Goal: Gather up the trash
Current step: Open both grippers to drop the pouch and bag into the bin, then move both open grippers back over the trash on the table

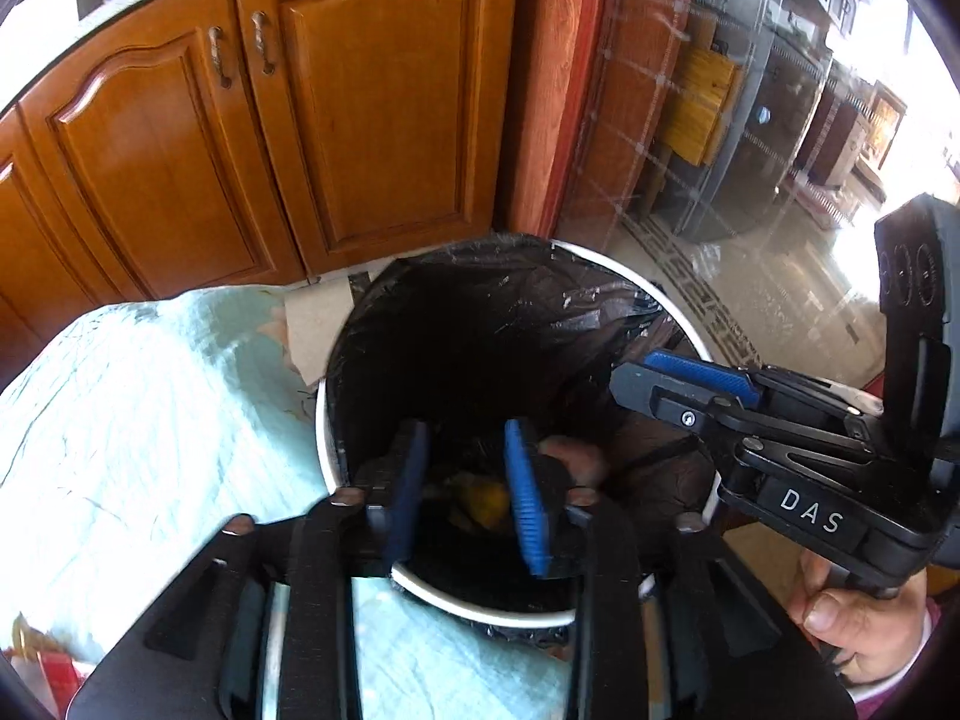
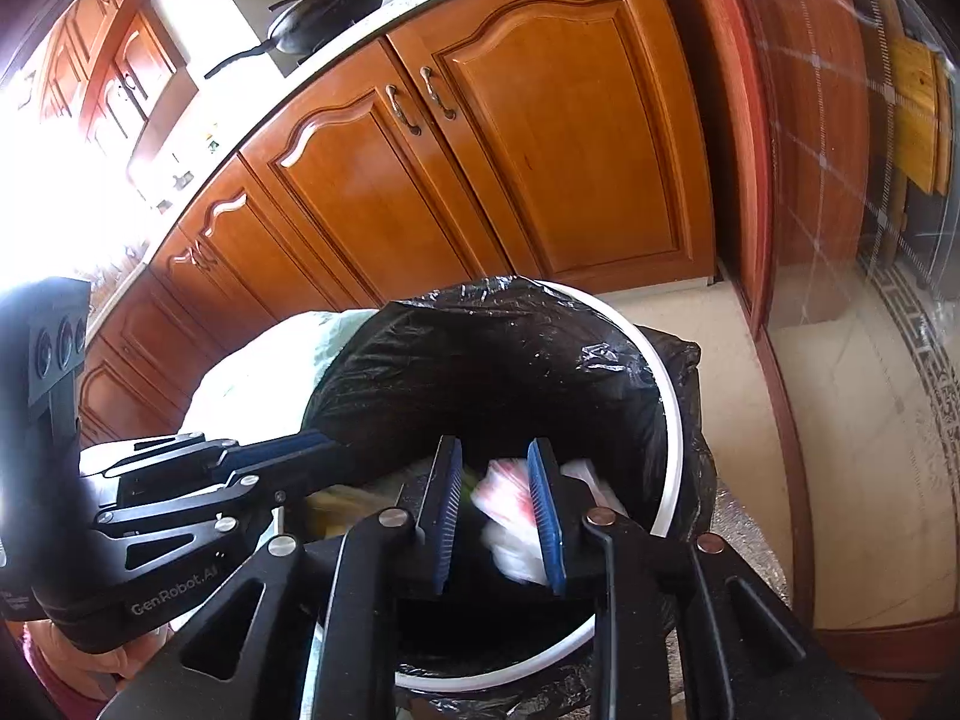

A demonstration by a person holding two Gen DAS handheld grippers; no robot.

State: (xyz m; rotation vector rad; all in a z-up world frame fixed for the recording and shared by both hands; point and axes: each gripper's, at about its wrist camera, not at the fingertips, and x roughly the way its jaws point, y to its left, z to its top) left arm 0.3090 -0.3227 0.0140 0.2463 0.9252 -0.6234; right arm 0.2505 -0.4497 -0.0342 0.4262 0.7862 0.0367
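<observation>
A white-rimmed trash bin lined with a black bag stands on the floor; it also shows in the right wrist view. My left gripper hangs open and empty over the bin's mouth, with yellowish trash deep inside below it. My right gripper is open over the bin; a blurred white-and-red wrapper lies between its fingers, seemingly falling free. The right gripper also shows from the side in the left wrist view, and the left gripper shows in the right wrist view.
Wooden cabinet doors stand right behind the bin. A pale green cloth-covered surface lies to the bin's left. A glass door and tiled floor are to the right. A black pan sits on the counter.
</observation>
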